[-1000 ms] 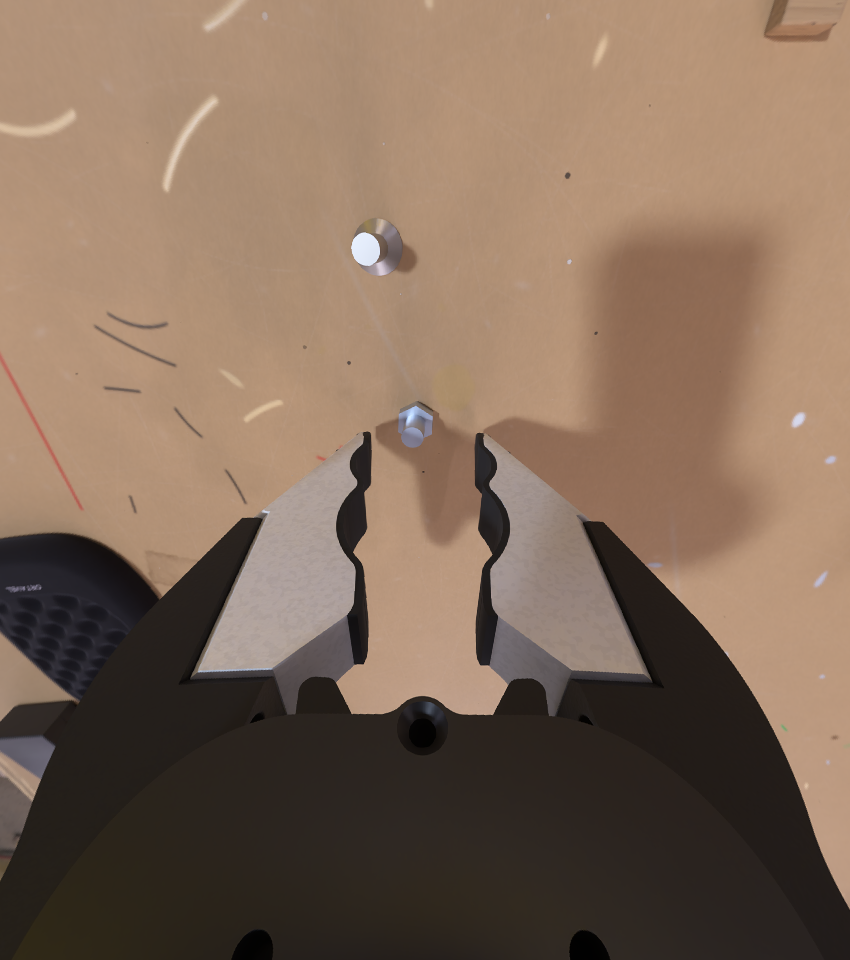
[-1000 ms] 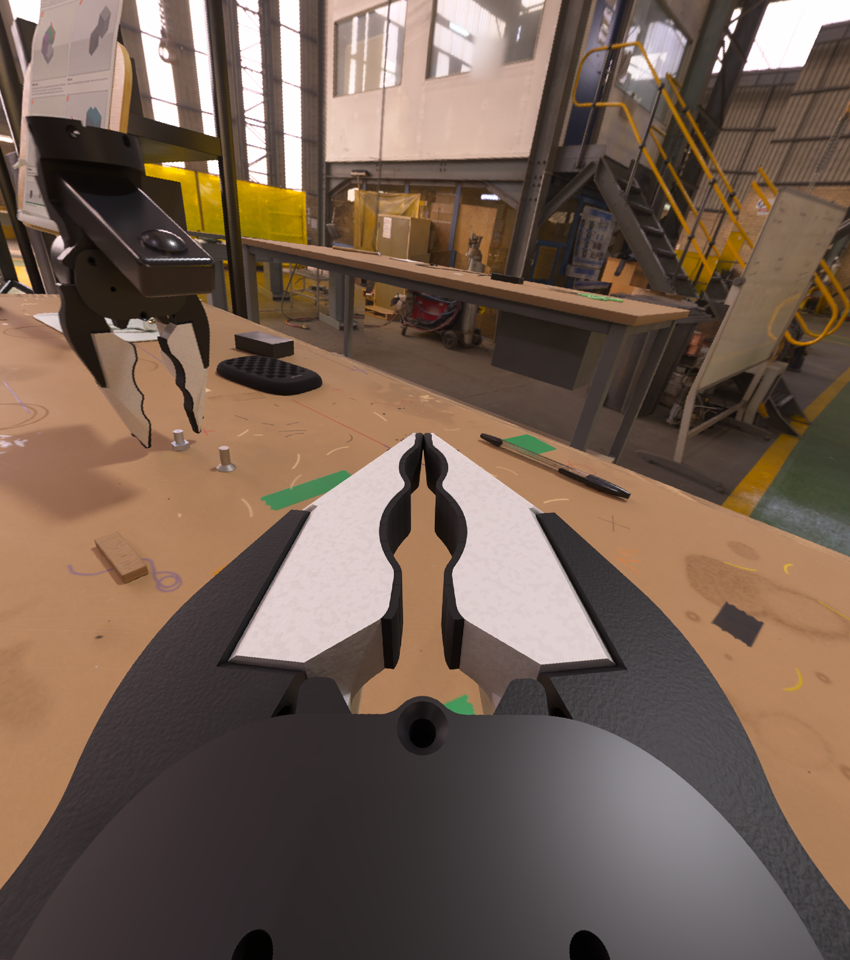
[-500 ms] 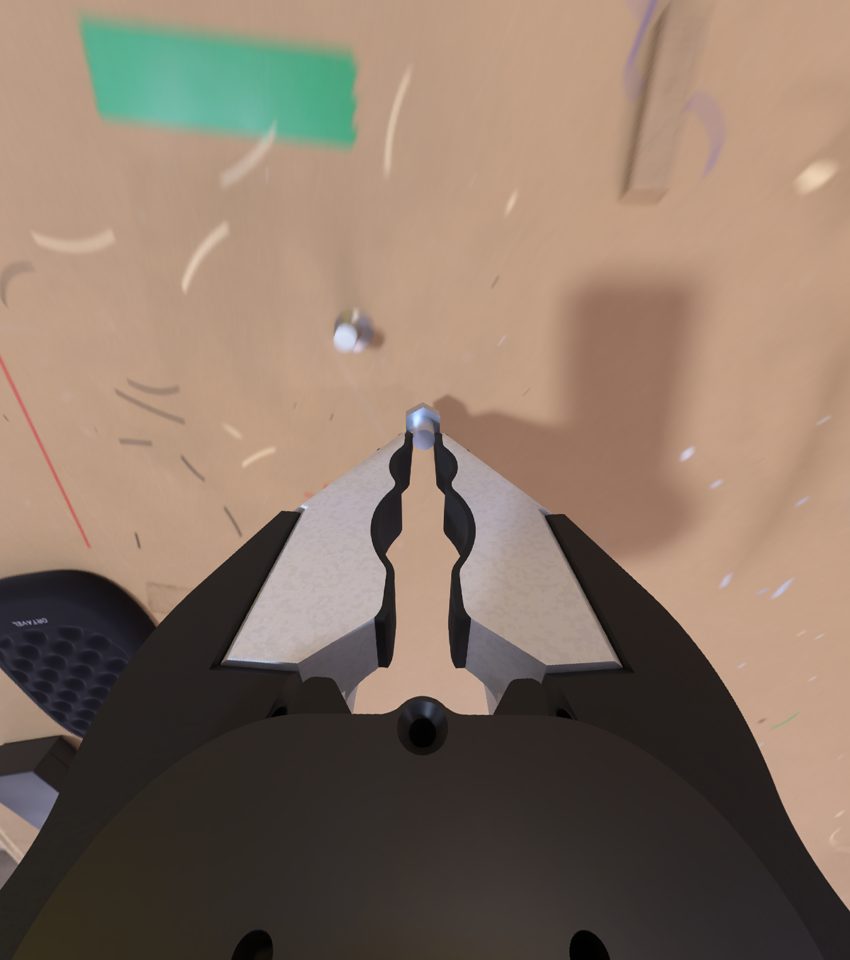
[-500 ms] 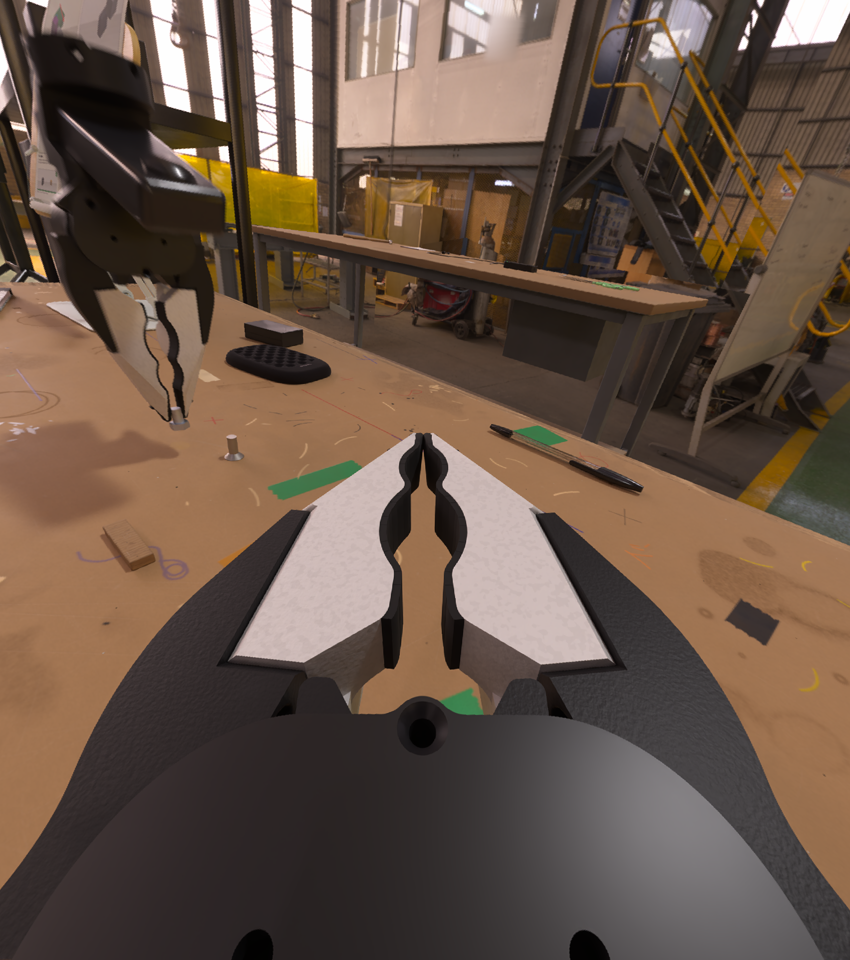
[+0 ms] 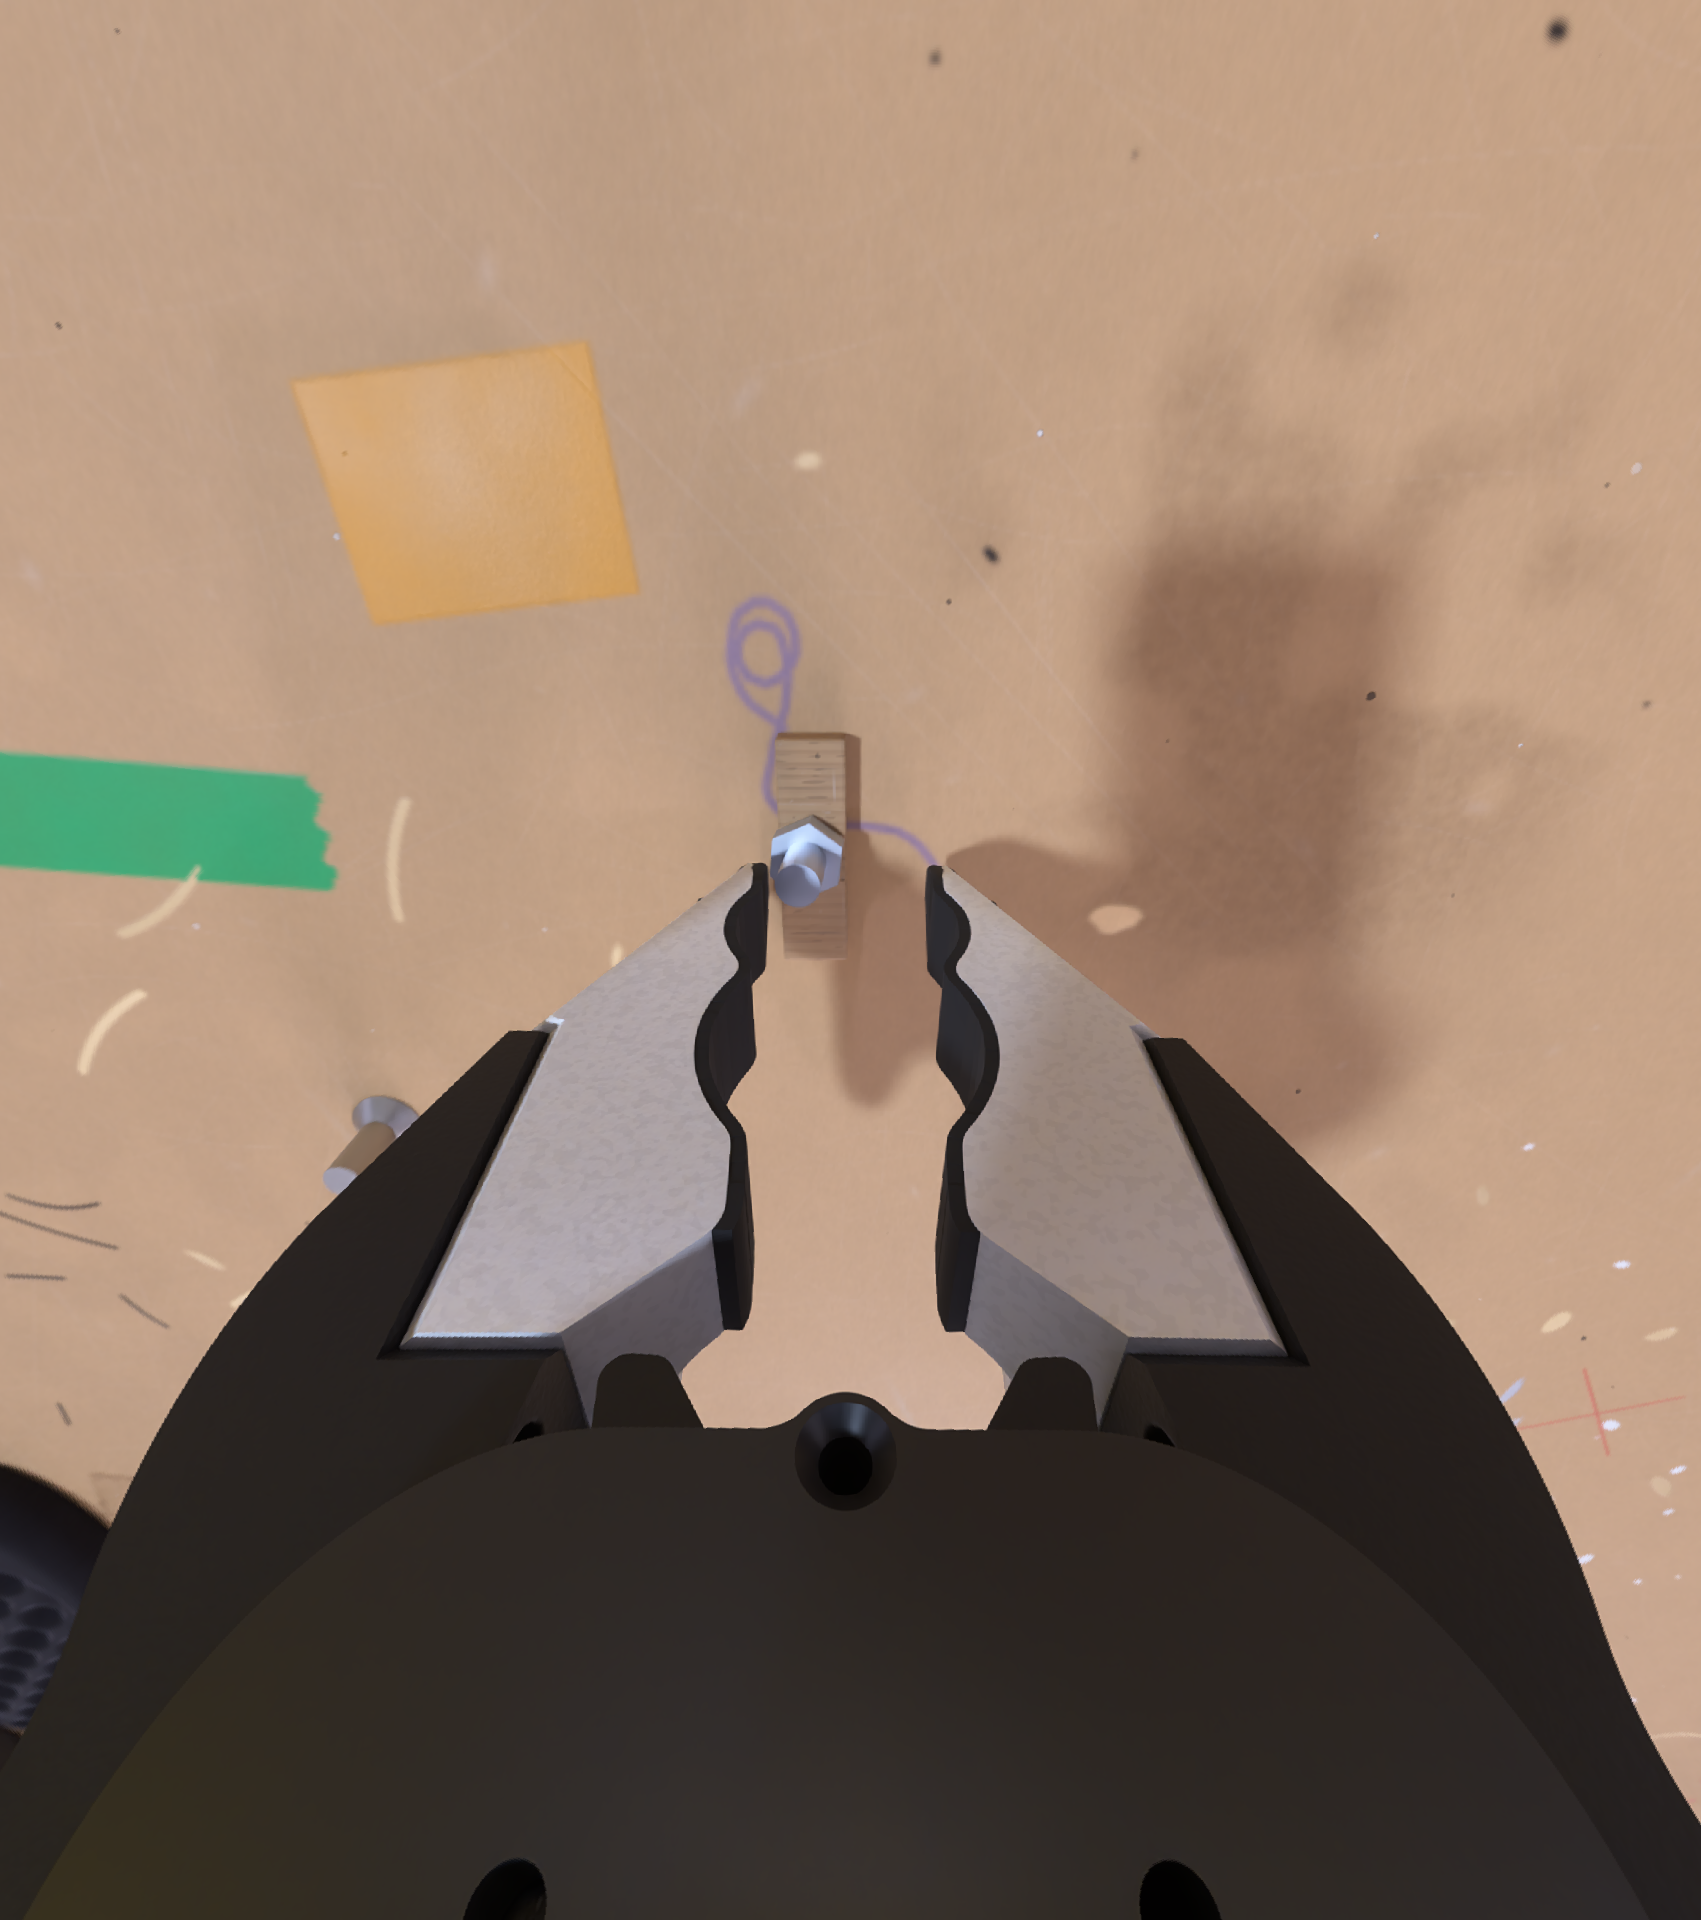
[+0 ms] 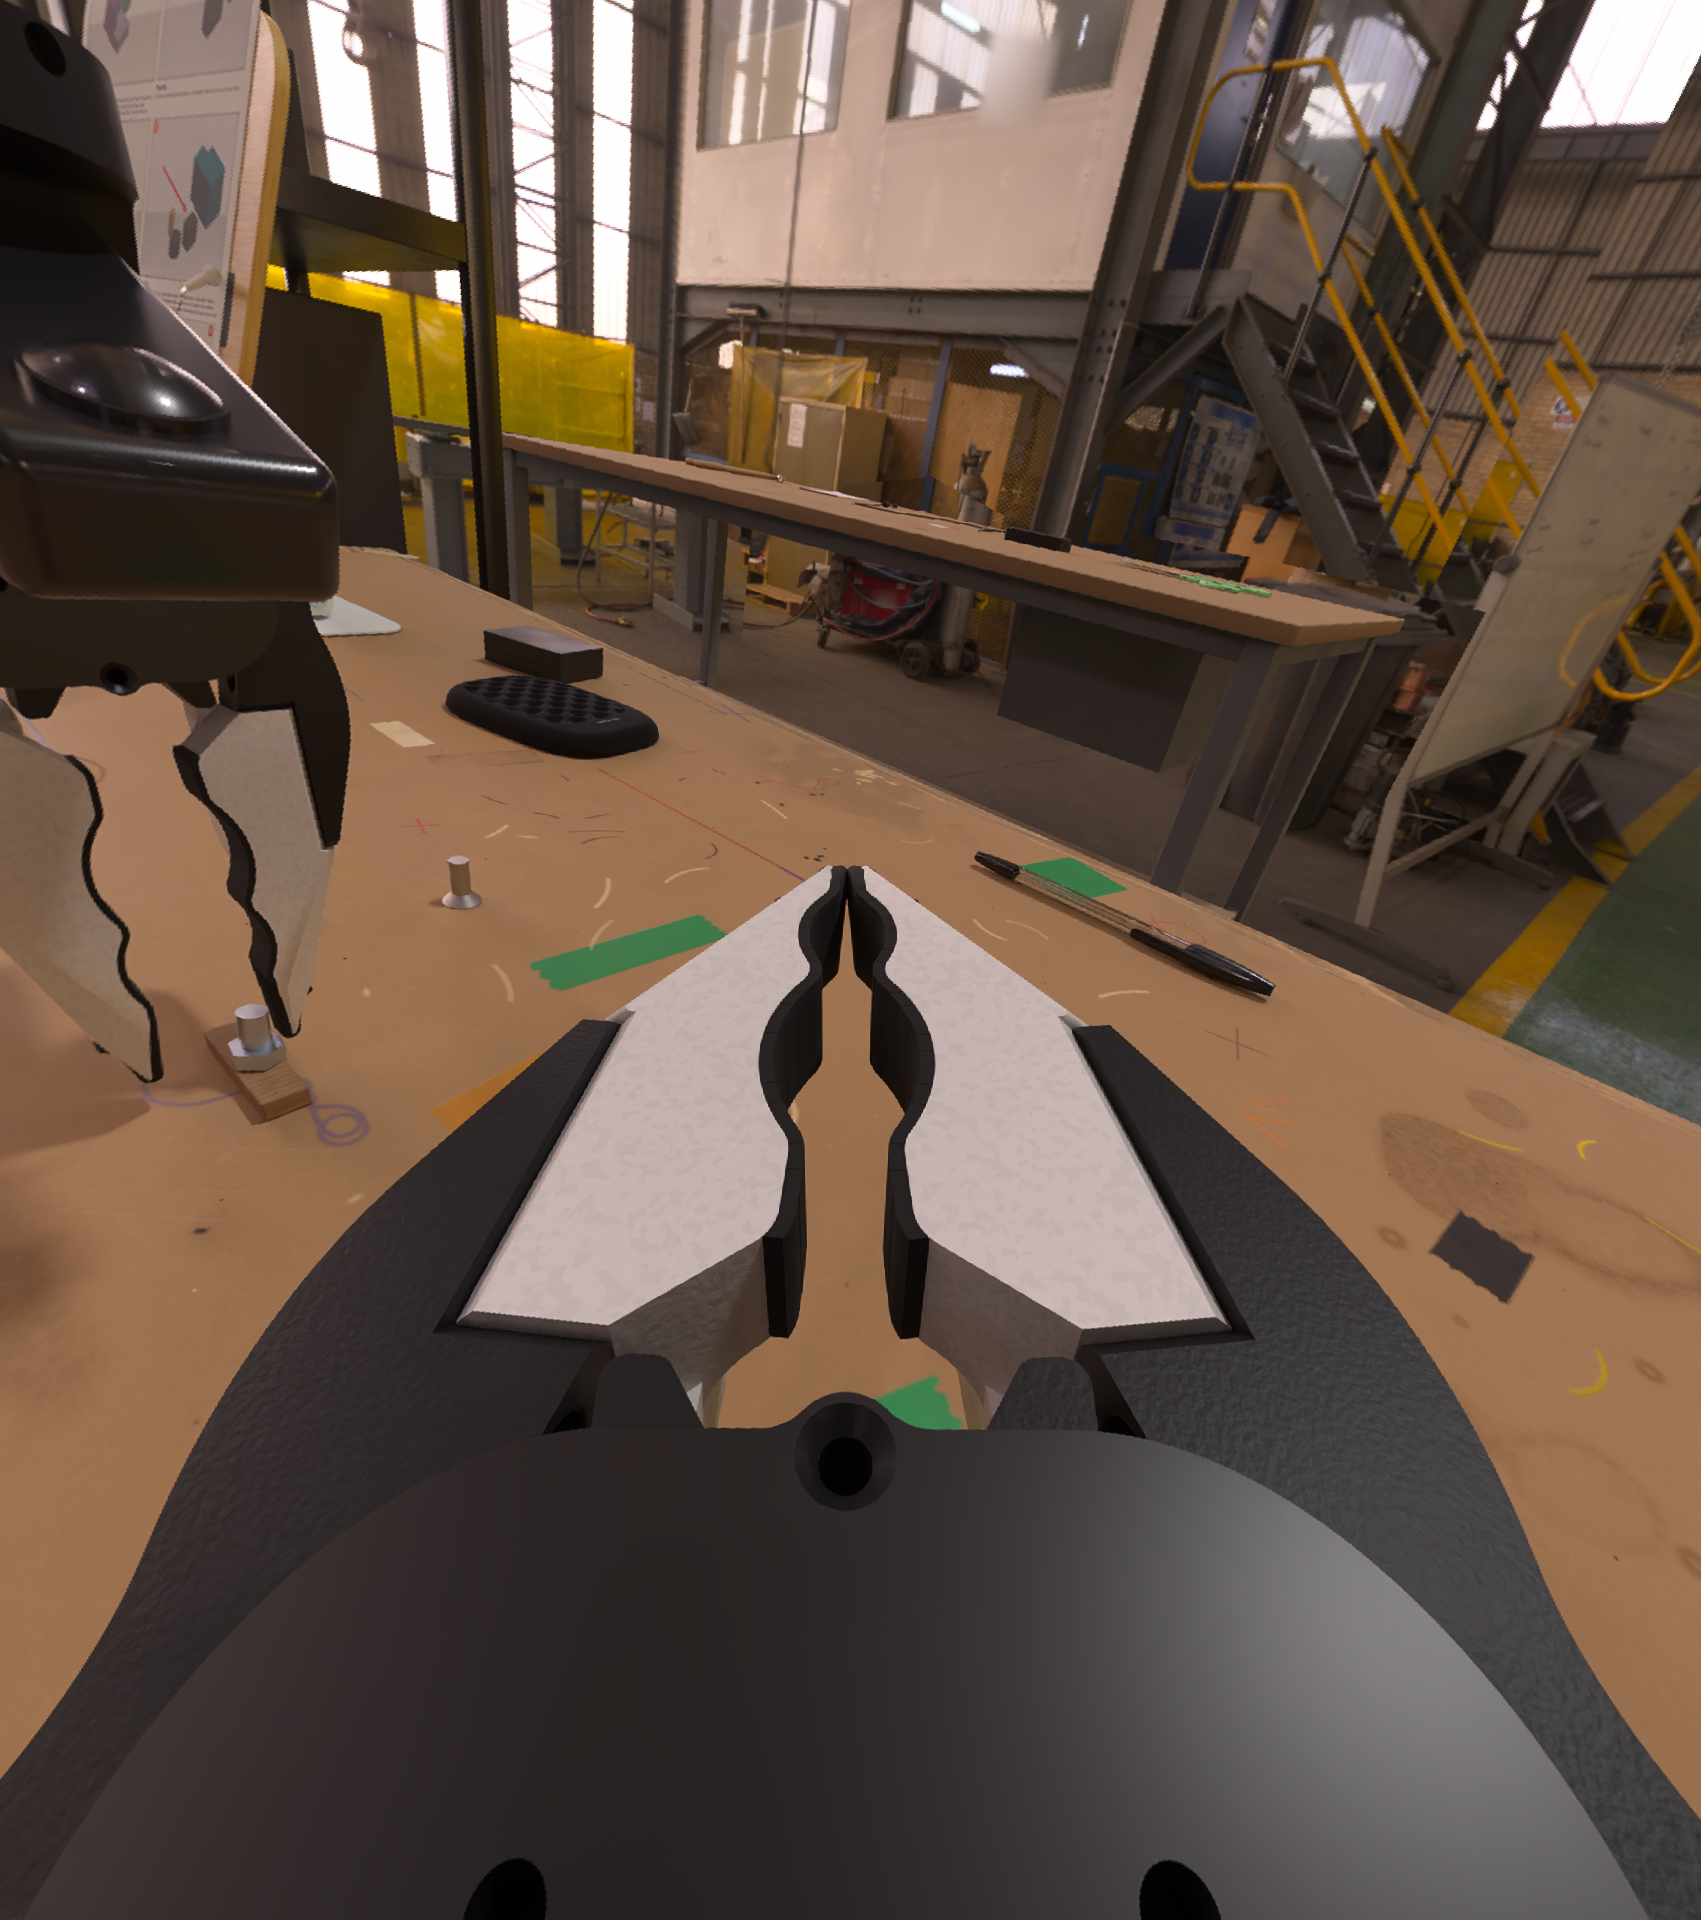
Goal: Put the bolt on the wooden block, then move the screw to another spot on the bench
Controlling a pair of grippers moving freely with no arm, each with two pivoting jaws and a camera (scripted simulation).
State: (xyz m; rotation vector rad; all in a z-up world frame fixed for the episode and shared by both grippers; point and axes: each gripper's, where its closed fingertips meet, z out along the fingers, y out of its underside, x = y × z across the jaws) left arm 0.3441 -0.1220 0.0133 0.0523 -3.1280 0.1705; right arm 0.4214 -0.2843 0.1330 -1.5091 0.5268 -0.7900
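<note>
A small silver hex bolt stands head-down on the flat wooden block, near its middle. My left gripper is open around the bolt, its left fingertip close beside it. In the right wrist view the bolt stands on the block between the left gripper's spread fingers. The silver screw stands head-down on the bench, left of my left fingers; it also shows in the right wrist view. My right gripper is shut and empty, above the bench.
Green tape and an orange patch mark the bench. A black perforated pad, a dark block and a pen lie farther off. The bench edge runs along the right.
My left gripper carried the bolt from beside the screw over to the wooden block, set it there and opened. The right gripper stayed shut and shifted closer.
</note>
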